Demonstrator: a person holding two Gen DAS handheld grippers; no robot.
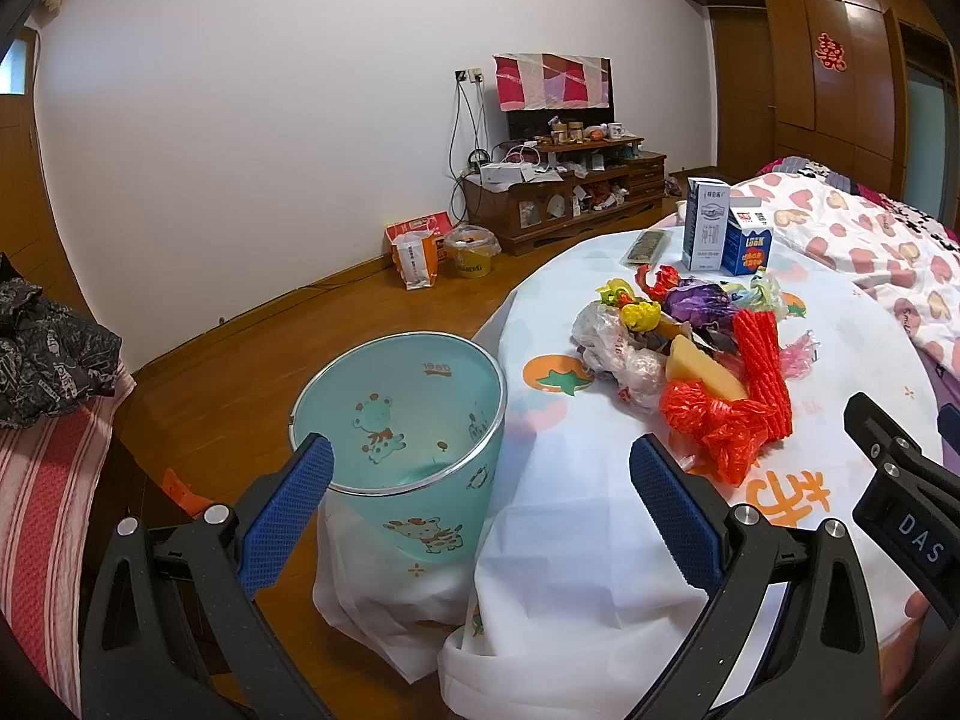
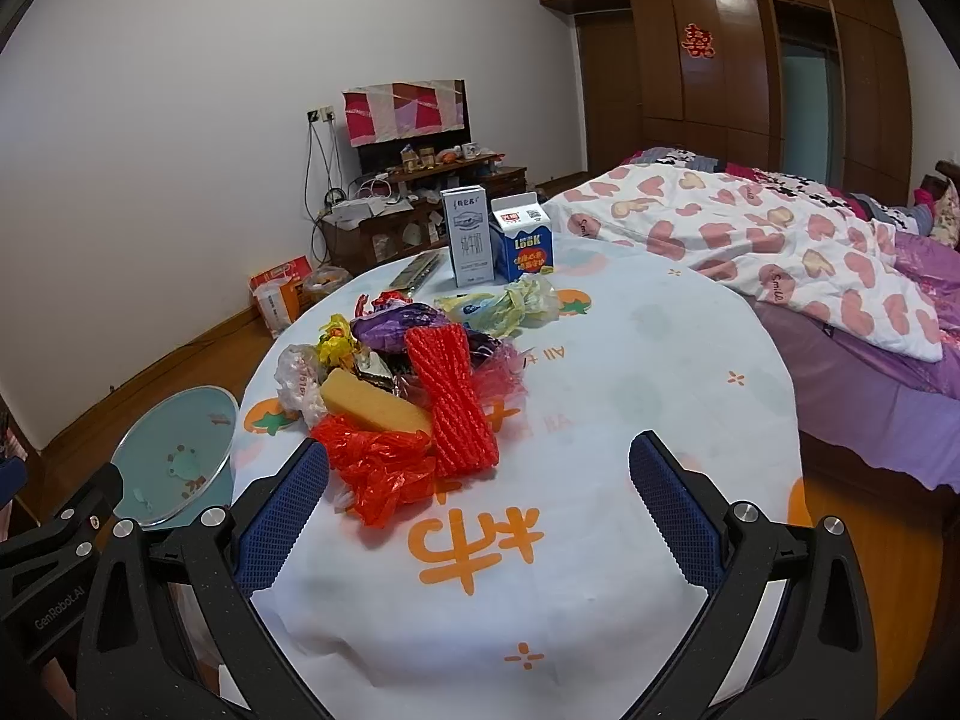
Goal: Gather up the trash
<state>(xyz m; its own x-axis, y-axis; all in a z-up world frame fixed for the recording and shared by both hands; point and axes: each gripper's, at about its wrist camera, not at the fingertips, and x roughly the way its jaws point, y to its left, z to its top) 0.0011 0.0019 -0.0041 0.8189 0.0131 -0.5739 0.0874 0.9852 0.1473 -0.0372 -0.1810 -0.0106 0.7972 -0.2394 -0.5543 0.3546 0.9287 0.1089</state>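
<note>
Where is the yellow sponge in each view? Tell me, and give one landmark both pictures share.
Left wrist view: the yellow sponge lies right of centre, in the trash pile, behind the orange-red plastic bag.
Right wrist view: the yellow sponge lies left of centre, again behind that bag.
Shared landmark: the blue milk carton at the table's far side.

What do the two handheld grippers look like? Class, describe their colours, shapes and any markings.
The left gripper and the right gripper match: black angular plastic frames with triangular cut-outs and silver round bolts. Each has two fingers faced with blue, finely dimpled rubber pads. From the right camera, the left one's body reads "GenRobot.AI" in white; from the left camera, the right one's body shows "DAS". No cables or sleeves show.
</note>
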